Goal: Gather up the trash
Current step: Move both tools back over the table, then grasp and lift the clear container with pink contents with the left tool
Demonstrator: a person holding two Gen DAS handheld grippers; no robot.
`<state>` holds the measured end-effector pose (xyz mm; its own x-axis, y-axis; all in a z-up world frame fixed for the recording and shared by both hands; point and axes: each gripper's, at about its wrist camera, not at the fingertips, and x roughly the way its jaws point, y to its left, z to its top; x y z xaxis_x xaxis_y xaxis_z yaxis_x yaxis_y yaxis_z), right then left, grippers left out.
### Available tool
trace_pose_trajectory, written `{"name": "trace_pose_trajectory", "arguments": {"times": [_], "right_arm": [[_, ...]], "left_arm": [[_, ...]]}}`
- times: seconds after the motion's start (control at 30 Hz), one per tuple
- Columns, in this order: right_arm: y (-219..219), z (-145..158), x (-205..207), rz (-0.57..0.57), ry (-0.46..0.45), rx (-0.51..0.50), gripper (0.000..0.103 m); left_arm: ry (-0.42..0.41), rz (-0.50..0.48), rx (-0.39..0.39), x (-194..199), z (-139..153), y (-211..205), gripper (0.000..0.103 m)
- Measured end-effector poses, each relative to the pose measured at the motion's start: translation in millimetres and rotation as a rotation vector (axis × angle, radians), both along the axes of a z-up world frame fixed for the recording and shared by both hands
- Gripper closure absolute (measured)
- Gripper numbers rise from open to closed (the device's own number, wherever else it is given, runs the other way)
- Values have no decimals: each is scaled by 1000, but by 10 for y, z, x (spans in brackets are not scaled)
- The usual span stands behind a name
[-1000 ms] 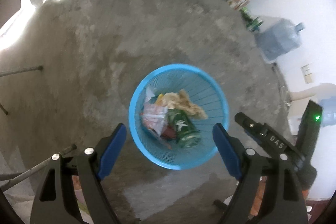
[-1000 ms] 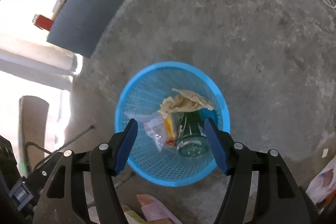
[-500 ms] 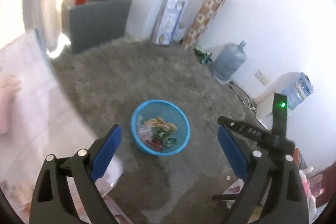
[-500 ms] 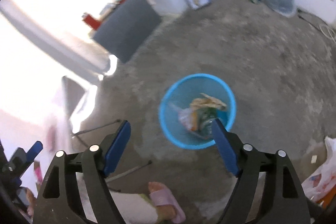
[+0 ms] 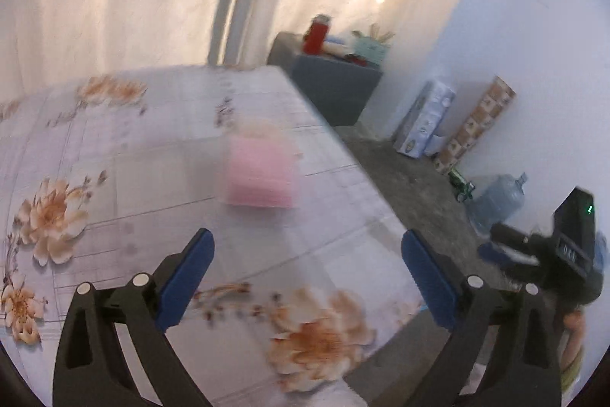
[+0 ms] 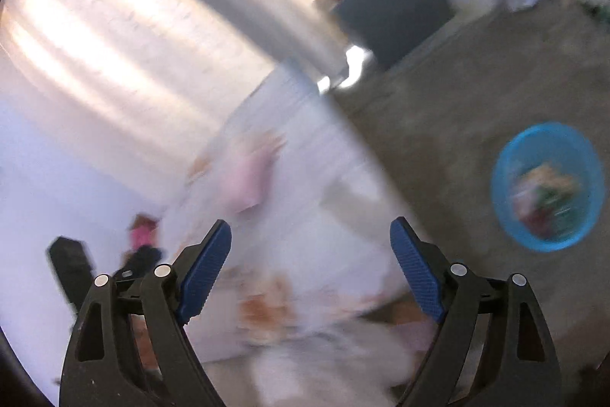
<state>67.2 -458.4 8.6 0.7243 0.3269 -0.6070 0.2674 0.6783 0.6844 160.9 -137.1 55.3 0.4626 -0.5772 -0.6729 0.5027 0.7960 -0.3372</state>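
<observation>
Left wrist view: the left claw [image 5: 307,277] hangs wide open and empty above a tabletop [image 5: 114,155] covered in a floral-print cloth. A blurred pink packet [image 5: 261,176], probably the next piece of trash, lies on the cloth ahead of the fingers, apart from them. The right claw's body shows at the right edge.

Right wrist view: the right claw [image 6: 310,277] is likewise spread wide, gripping nothing. The pink packet appears ahead and left; the blue trash basket [image 6: 503,216], part-filled, stands on the floor well to the right.

Risk: heavy motion blur suggests fast travel; closing too early could pinch the cloth or nudge the light packet away.
</observation>
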Motion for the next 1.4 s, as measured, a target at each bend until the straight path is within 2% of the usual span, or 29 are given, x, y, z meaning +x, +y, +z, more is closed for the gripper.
{"name": "trace_pose_trajectory", "arguments": {"times": [0.13, 0.27, 0.43, 0.53, 0.7, 0.77, 0.87, 0.93, 1.03, 1.27, 1.4], "right_arm": [[228, -265, 418, 35, 2, 140, 22], [263, -438, 679, 24, 25, 189, 22], [252, -578, 796, 15, 46, 187, 22], [270, -602, 804, 7, 51, 180, 22], [294, -667, 750, 20, 66, 179, 22], [285, -695, 744, 26, 73, 182, 22], [280, -718, 755, 31, 76, 190, 22], [265, -712, 759, 32, 74, 185, 22], [243, -700, 746, 25, 68, 182, 22], [250, -653, 680, 14, 59, 168, 22], [293, -577, 603, 25, 47, 157, 22]], "left_arm": [[62, 22, 20, 370, -107, 54, 6], [95, 4, 73, 739, -260, -242, 6], [119, 17, 146, 1110, -463, -618, 6], [147, 29, 214, 1326, -605, -805, 6], [163, 34, 321, 1473, -767, -991, 7], [157, 34, 333, 1486, -802, -987, 13], [144, 39, 337, 1467, -787, -941, 15], [131, 34, 332, 1431, -759, -910, 15], [140, 24, 279, 1424, -680, -807, 16], [209, -5, 47, 1264, -390, -334, 16], [251, -22, -30, 1052, -332, 36, 16]]}}
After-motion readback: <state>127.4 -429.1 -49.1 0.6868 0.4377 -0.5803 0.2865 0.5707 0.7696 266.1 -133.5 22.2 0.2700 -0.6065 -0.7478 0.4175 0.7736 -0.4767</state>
